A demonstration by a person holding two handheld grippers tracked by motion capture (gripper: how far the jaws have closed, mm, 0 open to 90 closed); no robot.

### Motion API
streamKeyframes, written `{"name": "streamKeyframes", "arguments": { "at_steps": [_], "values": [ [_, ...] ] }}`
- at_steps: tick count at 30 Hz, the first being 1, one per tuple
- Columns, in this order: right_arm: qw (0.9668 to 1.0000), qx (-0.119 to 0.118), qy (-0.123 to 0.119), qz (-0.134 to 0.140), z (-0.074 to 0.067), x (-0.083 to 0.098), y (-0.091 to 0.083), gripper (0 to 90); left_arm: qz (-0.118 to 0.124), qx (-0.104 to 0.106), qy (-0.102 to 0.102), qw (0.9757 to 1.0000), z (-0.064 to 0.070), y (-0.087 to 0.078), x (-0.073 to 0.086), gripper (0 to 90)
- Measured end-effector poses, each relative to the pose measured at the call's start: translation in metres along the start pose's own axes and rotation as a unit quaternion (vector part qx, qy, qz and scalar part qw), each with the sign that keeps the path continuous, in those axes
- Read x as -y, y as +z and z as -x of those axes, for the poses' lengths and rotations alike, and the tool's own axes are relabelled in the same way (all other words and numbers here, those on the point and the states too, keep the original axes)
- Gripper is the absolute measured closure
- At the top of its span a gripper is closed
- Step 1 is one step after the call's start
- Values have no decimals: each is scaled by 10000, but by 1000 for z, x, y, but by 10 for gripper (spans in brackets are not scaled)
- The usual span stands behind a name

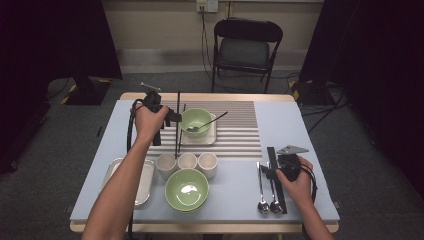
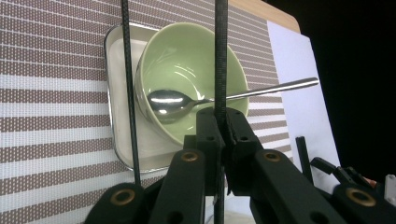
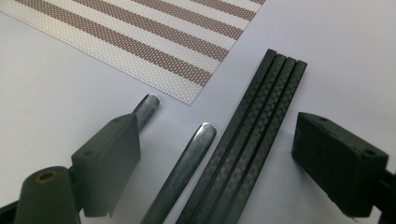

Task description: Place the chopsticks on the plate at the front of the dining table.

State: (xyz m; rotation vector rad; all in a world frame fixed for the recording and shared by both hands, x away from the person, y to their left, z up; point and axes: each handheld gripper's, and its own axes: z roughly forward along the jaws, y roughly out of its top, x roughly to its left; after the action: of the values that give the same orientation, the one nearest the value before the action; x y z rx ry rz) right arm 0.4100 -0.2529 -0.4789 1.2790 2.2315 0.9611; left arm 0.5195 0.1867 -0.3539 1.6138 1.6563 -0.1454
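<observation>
A: While the left gripper (image 2: 223, 135) sits low in its own view, what do its jaws hold?

B: They pinch one black chopstick (image 2: 220, 56), its long axis vertical, pointing to the top edge, crossing the green bowl (image 2: 187, 60) at upper centre.

A: And the right gripper (image 3: 215, 163)?

B: Jaws spread, nothing pinched, straddling a spoon handle (image 3: 187, 163) and stacked chopsticks (image 3: 254, 121) running diagonally toward the upper right.

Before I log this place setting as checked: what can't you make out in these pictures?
- Left gripper view: the chopstick tips, cut off by the top edge; the tray near corner, hidden behind the left gripper.
- Right gripper view: the spoon bowls, cut off by the bottom edge.
- High view: the cups' contents, too small.
</observation>
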Motion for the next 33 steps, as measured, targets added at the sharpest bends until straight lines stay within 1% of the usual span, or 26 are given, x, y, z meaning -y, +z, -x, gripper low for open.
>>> {"name": "streamKeyframes", "arguments": {
  "at_steps": [1, 2, 4, 5, 8, 14, 15, 16, 19, 20, 21, 22, 24, 27, 28, 29, 31, 33],
  "values": [
    [10000, 1, -1, 0, 0, 0, 0, 142, -18, 0, 52, 10000, -1, -1, -1, 860],
    [10000, -1, 6, -4, 0, 0, 0, 142, 37, 18, -1, 10000, 0, 0, -1, 860],
    [10000, 0, 1, -1, 0, 0, 0, 142, 29, -23, -32, 10000, 0, 1, -2, 860],
    [10000, 0, 3, -2, 0, 0, 0, 142, -13, 5, -11, 10000, -1, 1, -2, 860],
    [10000, 1, 6, -4, 0, 0, 0, 142, 13, -53, -40, 10000, -3, 3, -3, 860],
    [10000, 1, 4, -2, 0, 0, 0, 142, 31, -53, -84, 9999, -6, 4, -6, 860],
    [10000, 3, 0, -1, 0, 0, 0, 142, -30, -63, -6, 10000, -8, 4, -6, 860],
    [10000, 1, 3, 0, 0, 0, 0, 142, 11, -56, -83, 9999, -7, 5, -6, 860],
    [10000, 1, 2, 1, 0, 0, 0, 142, 14, -94, -99, 9999, -9, 4, -8, 860],
    [10000, 1, 0, 1, 0, 0, 0, 142, -1, -93, -96, 9999, -9, 4, -9, 860],
    [10000, 2, 1, 1, 0, 0, 0, 142, -30, -107, -36, 9999, -10, 3, -10, 860],
    [10000, 2, 3, -1, 0, 0, 0, 143, 10, -129, -61, 9999, -10, 3, -10, 860],
    [10000, -1, 6, -2, 0, 0, 0, 142, -3, -156, -56, 9999, -9, 4, -11, 860],
    [10000, 2, 4, -2, 0, 0, 0, 142, -39, -175, 12, 9998, -11, 4, -12, 860],
    [10000, 0, 2, 2, 0, 0, 0, 142, -11, -185, -38, 9998, -11, 5, -13, 860],
    [10000, 1, 3, 1, 0, 0, 0, 143, -66, -197, 23, 9998, -11, 4, -13, 859],
    [10000, 1, 1, 1, 0, 0, 0, 142, -52, -223, 46, 9997, -11, 5, -14, 860],
    [10000, 1, 5, -1, 0, 0, 0, 142, -63, -199, 32, 9998, -11, 6, -15, 860]
  ]
}}
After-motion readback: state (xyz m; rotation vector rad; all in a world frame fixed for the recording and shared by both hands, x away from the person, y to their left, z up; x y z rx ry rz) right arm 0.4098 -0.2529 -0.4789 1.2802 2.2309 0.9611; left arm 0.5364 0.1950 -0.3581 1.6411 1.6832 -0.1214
